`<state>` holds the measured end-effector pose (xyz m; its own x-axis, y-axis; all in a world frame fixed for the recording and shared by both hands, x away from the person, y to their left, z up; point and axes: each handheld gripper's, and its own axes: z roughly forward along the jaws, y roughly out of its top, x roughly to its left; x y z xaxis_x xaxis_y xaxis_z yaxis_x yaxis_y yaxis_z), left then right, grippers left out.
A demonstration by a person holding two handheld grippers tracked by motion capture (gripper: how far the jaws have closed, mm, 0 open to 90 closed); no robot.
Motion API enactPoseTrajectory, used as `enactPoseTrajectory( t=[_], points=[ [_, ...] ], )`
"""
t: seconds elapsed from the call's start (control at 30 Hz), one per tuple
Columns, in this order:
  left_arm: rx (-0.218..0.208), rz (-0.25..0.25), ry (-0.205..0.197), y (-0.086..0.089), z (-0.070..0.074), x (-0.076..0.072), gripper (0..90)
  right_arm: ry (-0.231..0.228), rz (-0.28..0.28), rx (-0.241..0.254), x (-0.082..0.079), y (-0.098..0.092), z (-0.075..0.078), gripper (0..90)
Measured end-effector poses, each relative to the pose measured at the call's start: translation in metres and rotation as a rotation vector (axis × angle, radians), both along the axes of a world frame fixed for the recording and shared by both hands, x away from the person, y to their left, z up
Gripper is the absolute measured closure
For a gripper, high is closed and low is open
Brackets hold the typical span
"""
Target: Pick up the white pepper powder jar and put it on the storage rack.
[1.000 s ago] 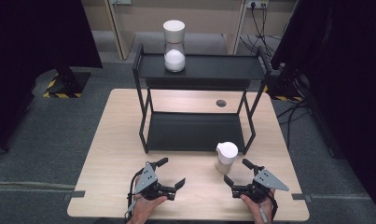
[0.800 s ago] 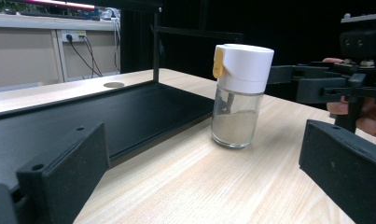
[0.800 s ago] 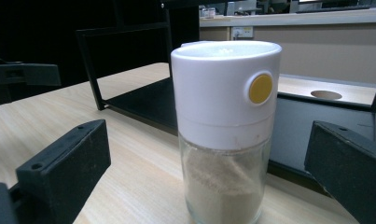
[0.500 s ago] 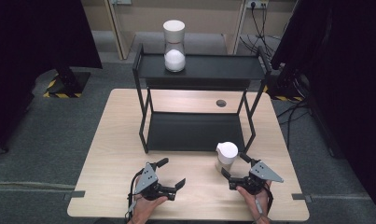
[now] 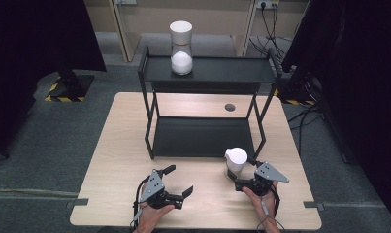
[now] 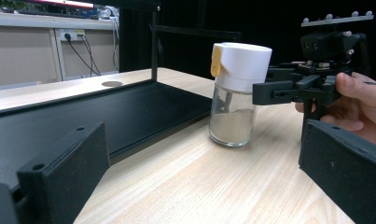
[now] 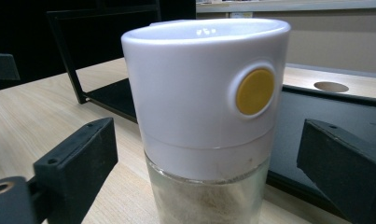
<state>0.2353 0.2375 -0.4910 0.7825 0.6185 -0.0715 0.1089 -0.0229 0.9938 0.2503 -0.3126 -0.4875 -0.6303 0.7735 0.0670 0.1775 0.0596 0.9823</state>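
Observation:
A glass jar (image 5: pixel 236 162) with a white cap and a yellow button stands upright on the wooden table (image 5: pixel 125 145), just in front of the black rack's right leg. It holds pale powder (image 6: pixel 231 127). My right gripper (image 5: pixel 242 173) reaches it from the right. Its jaws have just been closing and flank the jar (image 7: pixel 209 107), with a gap still showing on each side. My left gripper (image 5: pixel 181 180) rests open and empty near the table's front edge, left of the jar. In the left gripper view the jar (image 6: pixel 234 93) stands ahead, with a hand (image 6: pixel 358 102) beside it.
A black two-tier rack (image 5: pixel 207 138) stands mid-table behind the jar. On its top shelf (image 5: pixel 232 70) is a white hourglass-shaped container (image 5: pixel 181 48). A round hole (image 5: pixel 230 107) lies in the tabletop behind the rack. Cables (image 5: pixel 304 111) trail on the floor at the right.
My right gripper has moved left toward the jar, and its jaws now sit on either side of it. The left gripper and the jar have not moved.

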Motion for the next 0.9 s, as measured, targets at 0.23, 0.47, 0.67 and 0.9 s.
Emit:
enactPoseTrajectory(
  t=[0.23,0.47,0.67,0.9],
  points=[
    [-0.004,-0.003,0.010,0.001,0.000,0.001,1.0,0.008,-0.002,-0.021,0.007,0.004,0.002,15.6],
    [-0.005,-0.004,0.010,0.001,-0.001,0.001,1.2,0.032,0.014,-0.012,0.013,0.005,0.001,28.5],
    [-0.005,-0.003,0.010,0.001,-0.001,0.001,1.2,0.022,0.009,-0.024,0.010,0.007,0.003,30.3],
    [-0.006,-0.001,0.013,0.002,-0.001,0.001,1.2,0.003,0.004,-0.031,0.006,0.008,0.006,30.7]
  ],
)
